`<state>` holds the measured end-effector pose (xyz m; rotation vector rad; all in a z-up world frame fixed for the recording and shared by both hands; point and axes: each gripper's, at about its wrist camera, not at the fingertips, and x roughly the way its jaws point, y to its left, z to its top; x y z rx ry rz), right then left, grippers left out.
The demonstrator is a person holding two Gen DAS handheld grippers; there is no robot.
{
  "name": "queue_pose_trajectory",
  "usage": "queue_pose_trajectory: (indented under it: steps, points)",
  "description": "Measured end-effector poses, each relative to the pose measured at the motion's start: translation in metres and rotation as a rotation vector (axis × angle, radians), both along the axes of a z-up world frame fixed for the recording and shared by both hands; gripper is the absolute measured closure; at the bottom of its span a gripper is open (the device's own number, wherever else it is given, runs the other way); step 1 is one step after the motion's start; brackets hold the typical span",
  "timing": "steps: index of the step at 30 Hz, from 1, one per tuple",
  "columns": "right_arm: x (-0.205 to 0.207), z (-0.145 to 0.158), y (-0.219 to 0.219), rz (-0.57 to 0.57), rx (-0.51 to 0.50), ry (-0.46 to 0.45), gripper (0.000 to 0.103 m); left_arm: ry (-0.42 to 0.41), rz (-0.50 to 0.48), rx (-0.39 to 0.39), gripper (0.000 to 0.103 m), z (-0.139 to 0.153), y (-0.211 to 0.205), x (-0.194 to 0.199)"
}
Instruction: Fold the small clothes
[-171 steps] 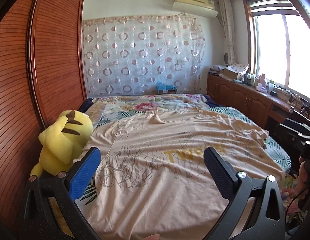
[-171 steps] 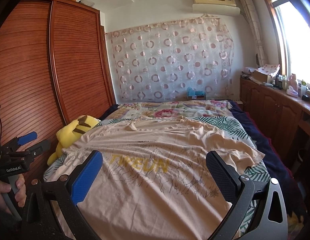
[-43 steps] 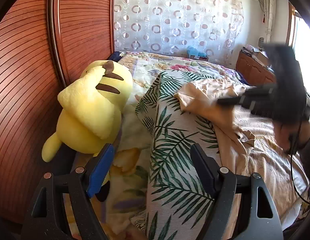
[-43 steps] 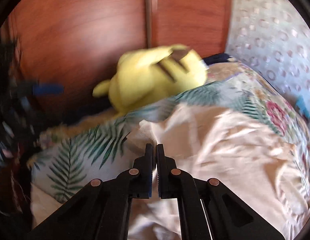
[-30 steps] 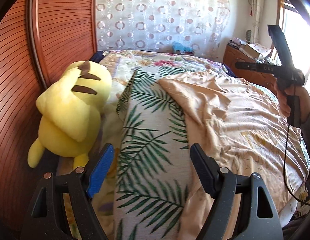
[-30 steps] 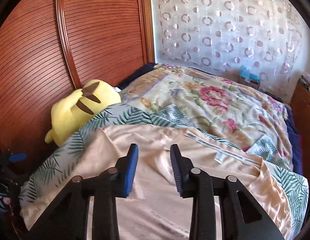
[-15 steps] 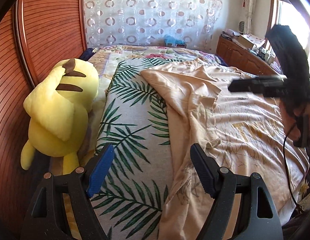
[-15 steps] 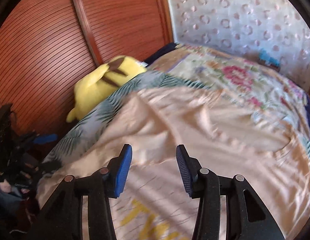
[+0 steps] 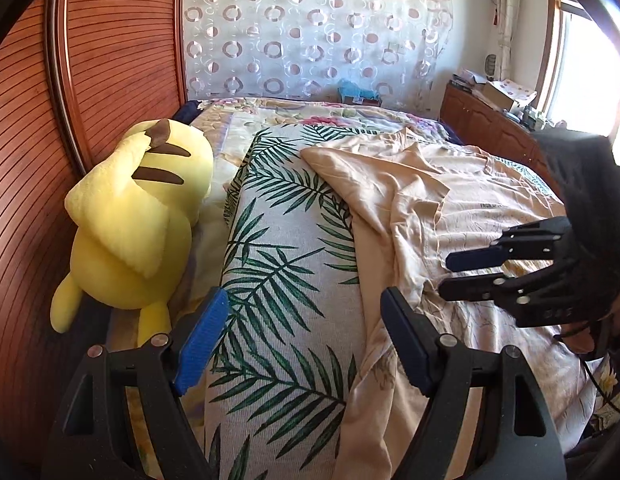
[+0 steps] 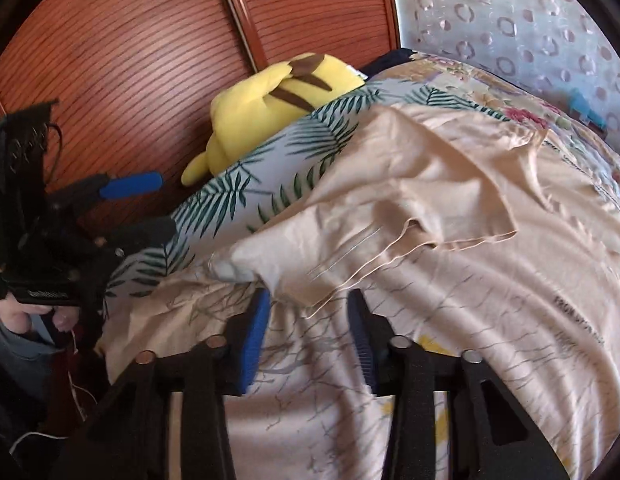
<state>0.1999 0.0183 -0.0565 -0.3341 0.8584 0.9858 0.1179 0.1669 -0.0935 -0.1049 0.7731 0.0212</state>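
Observation:
A beige printed T-shirt [image 9: 429,208] lies spread on the bed, its left side and sleeve [image 10: 441,184] folded over onto the body. My right gripper [image 10: 308,298] hangs low over the shirt's folded left edge. Its jaws are closing, and a bit of that edge lies between the tips without being pressed. The left wrist view shows the right gripper [image 9: 445,276] from the side, jaws apart. My left gripper [image 9: 304,300] stands wide open and holds nothing. It hovers over the leaf-print bedding [image 9: 278,264] beside the shirt, and also appears as the left gripper [image 10: 166,204] in the right wrist view.
A yellow plush toy [image 9: 130,216] lies against the wooden slatted wardrobe [image 9: 110,60] on the bed's left. Floral bedding and a circle-patterned curtain [image 9: 310,40] are at the far end. A wooden cabinet [image 9: 489,120] with clutter runs under the window on the right.
My right gripper has let go of the folded side, swung back and sunk toward the shirt's left edge, and its jaws have narrowed. The left gripper has hardly moved and stays open.

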Motion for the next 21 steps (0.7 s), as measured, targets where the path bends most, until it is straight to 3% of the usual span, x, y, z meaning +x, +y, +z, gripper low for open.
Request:
queue_pose_trajectory:
  steps: [5,13,21]
  points:
    - [0.006,-0.005,-0.001,-0.001,-0.007,-0.021,0.099,-0.008,0.005,-0.004,0.024,0.002,0.001,-0.007]
    - [-0.005,0.006,-0.031,-0.01,0.037,-0.069,0.1,-0.016,0.0,-0.003,0.024,0.005,-0.001,-0.011]
    - [-0.012,0.004,-0.052,-0.053,0.018,-0.071,0.1,-0.015,-0.025,0.0,0.024,0.006,-0.011,-0.011]
